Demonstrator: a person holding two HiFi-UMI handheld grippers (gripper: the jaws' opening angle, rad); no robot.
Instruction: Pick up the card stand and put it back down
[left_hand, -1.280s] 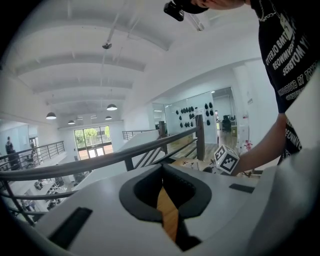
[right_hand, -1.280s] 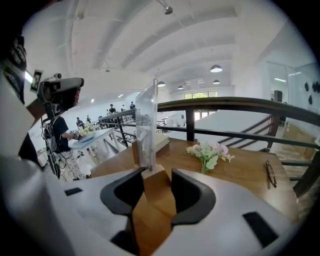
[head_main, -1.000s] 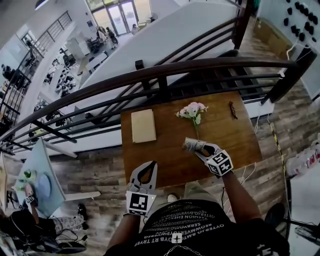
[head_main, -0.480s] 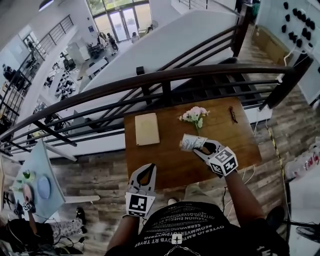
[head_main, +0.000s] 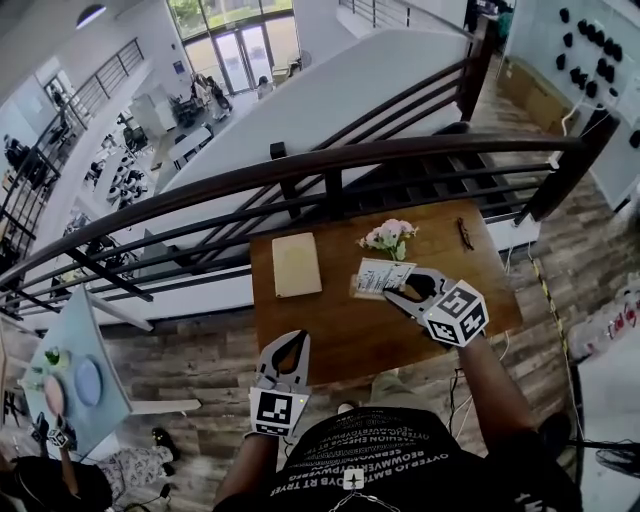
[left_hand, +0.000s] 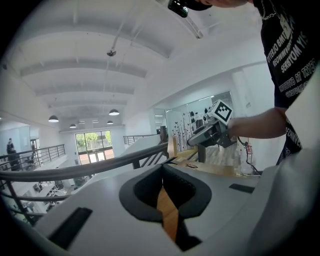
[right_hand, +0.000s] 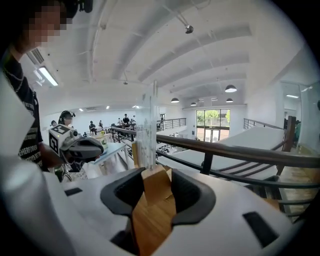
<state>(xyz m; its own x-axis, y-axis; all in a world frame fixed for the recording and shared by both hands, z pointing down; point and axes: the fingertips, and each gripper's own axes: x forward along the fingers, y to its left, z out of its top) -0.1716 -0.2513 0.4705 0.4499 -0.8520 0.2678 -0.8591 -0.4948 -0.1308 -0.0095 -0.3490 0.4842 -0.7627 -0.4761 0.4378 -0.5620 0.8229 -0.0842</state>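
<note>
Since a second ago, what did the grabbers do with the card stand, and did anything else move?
The right gripper, still shut on the card stand, lifted it higher above the table, toward the head camera. Nothing was grabbed or let go. The left gripper stayed shut and empty by the table's near edge. The tan book, flowers and glasses kept their places.

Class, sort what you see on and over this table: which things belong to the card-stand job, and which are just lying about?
Job in hand:
- clear card stand with a wooden base
- right gripper, clamped on the stand
- brown wooden table

Lying about:
- flat beige rectangular pad
- pink flower bunch
- dark-framed glasses
- left gripper, holding nothing
</note>
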